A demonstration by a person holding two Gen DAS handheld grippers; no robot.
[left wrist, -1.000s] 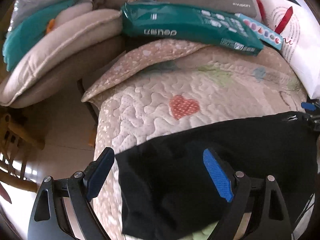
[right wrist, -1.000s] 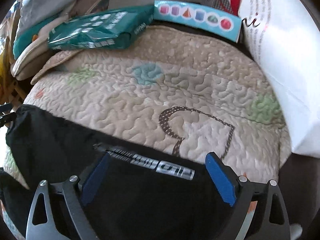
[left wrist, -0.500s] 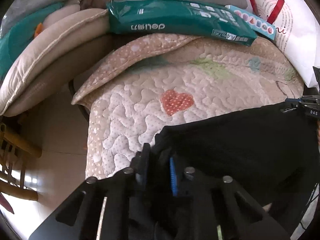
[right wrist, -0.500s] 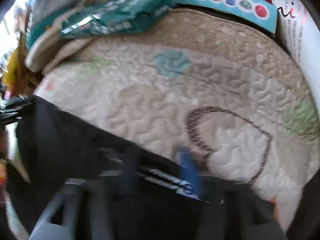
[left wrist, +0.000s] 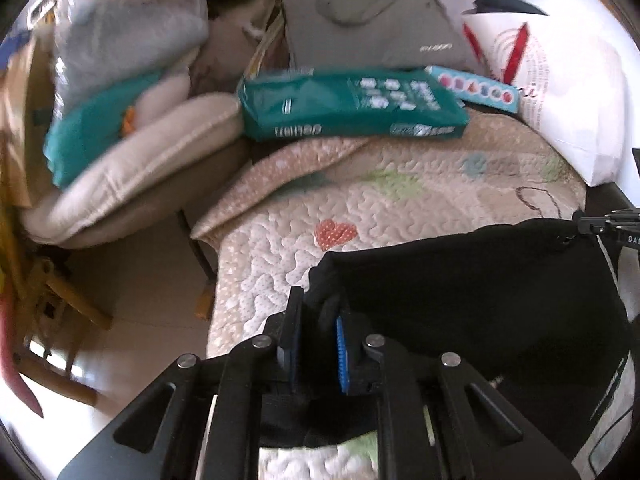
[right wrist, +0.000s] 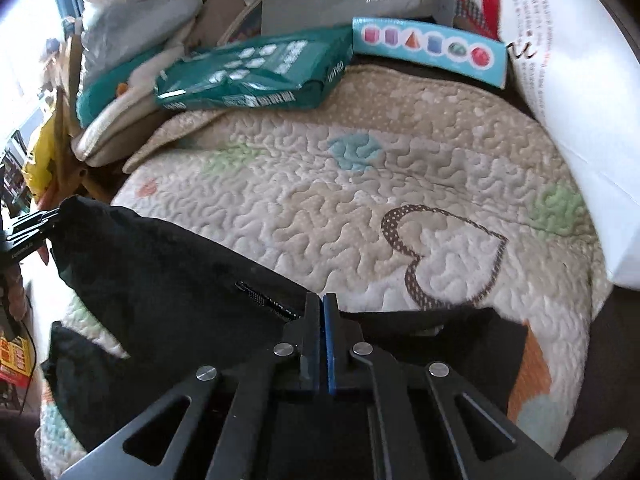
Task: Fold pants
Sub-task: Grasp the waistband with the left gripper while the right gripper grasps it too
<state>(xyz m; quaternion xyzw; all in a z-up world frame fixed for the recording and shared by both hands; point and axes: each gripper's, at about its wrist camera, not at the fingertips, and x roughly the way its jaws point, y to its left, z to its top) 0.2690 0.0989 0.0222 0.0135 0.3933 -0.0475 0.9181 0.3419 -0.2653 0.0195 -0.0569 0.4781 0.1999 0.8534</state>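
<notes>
Black pants (left wrist: 460, 288), one pair, two hand-held grippers (left wrist: 316, 312) (right wrist: 321, 308)

A second ago we had both grippers spread wide over the black pants (left wrist: 460, 280). Now our left gripper (left wrist: 316, 312) has closed on a bunched corner and our right gripper (right wrist: 322, 320) on the waistband edge. That edge, flat on the quilt (right wrist: 320, 200) before, is now raised off it between them.
</notes>
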